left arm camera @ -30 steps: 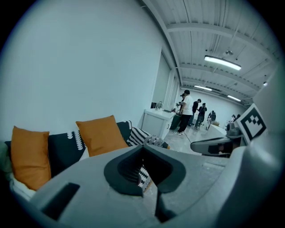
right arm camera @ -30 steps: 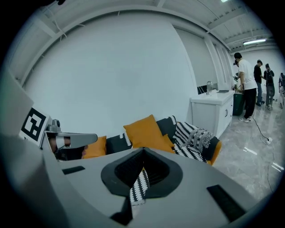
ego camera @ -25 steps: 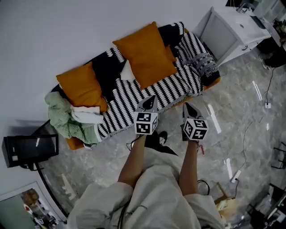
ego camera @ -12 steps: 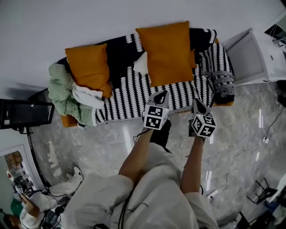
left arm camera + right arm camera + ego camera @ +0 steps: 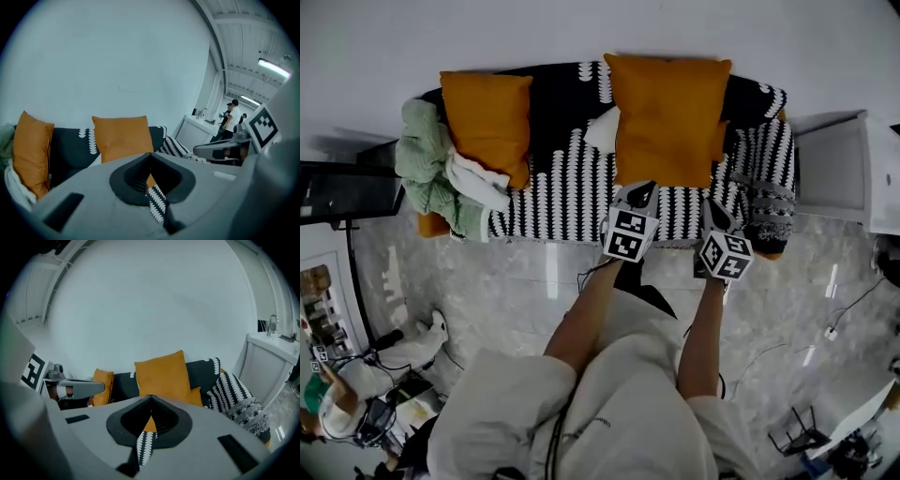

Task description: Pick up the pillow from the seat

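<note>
A large orange pillow [image 5: 670, 117] leans upright against the back of a sofa [image 5: 562, 197] covered by a black-and-white throw. A second orange pillow [image 5: 487, 122] stands at the sofa's left end. My left gripper [image 5: 643, 190] hovers at the sofa's front edge, just below the large pillow, shut and empty. My right gripper [image 5: 710, 206] is beside it to the right, also shut and empty. In the left gripper view the large pillow [image 5: 122, 138] lies straight ahead of the shut left gripper [image 5: 151, 153]. The right gripper view shows the large pillow [image 5: 164, 376] beyond the right gripper [image 5: 151, 397].
Green and white cloths [image 5: 431, 173] are heaped at the sofa's left end. A folded patterned blanket [image 5: 769, 211] lies at its right end, next to a white cabinet [image 5: 834, 169]. A dark screen [image 5: 347, 192] stands at the left. A person [image 5: 328, 412] sits low at the left.
The view has swung round so that the sofa now lies square ahead. Both grippers have come closer to the large orange pillow. Their jaws have stayed shut.
</note>
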Action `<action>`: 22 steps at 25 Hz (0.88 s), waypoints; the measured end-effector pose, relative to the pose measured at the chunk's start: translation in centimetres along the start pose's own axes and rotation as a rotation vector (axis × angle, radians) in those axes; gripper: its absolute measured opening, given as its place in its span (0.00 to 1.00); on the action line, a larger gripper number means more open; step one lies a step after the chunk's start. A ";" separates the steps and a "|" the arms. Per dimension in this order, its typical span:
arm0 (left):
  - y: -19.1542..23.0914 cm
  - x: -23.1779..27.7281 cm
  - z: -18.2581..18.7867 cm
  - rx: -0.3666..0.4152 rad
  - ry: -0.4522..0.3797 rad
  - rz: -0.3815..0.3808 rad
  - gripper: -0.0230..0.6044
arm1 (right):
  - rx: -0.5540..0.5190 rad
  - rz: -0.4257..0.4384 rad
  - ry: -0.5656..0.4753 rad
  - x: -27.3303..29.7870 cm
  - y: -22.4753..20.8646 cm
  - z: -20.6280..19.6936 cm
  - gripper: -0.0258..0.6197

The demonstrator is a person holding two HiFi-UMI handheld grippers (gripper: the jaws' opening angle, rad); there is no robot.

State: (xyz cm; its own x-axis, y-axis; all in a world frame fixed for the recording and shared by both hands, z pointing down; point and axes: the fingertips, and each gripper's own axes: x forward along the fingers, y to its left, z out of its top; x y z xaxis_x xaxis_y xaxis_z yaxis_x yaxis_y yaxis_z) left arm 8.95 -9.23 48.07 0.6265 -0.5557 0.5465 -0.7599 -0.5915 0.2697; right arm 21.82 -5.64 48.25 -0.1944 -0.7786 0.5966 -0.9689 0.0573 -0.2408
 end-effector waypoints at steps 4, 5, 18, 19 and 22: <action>0.8 1.9 1.7 -0.009 -0.005 0.014 0.05 | -0.032 0.021 0.022 2.1 -1.3 1.6 0.05; 1.1 2.2 1.9 -0.012 -0.005 0.018 0.05 | -0.043 0.028 0.027 2.7 -1.6 1.9 0.05; 3.4 7.4 0.5 -0.097 0.042 0.103 0.05 | -0.105 0.216 0.137 9.5 -7.5 2.6 0.05; 3.4 8.3 0.6 -0.106 0.043 0.112 0.05 | -0.100 0.238 0.145 10.0 -8.2 2.6 0.05; 3.4 10.3 0.4 -0.132 0.047 0.148 0.05 | -0.094 0.296 0.176 11.4 -10.2 2.3 0.05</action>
State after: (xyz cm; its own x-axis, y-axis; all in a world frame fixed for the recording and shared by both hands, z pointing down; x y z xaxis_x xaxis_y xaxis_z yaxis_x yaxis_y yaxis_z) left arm 12.91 -17.15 54.30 0.5000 -0.6012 0.6233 -0.8611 -0.4220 0.2837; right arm 29.83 -16.54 55.78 -0.4842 -0.6006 0.6363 -0.8749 0.3278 -0.3565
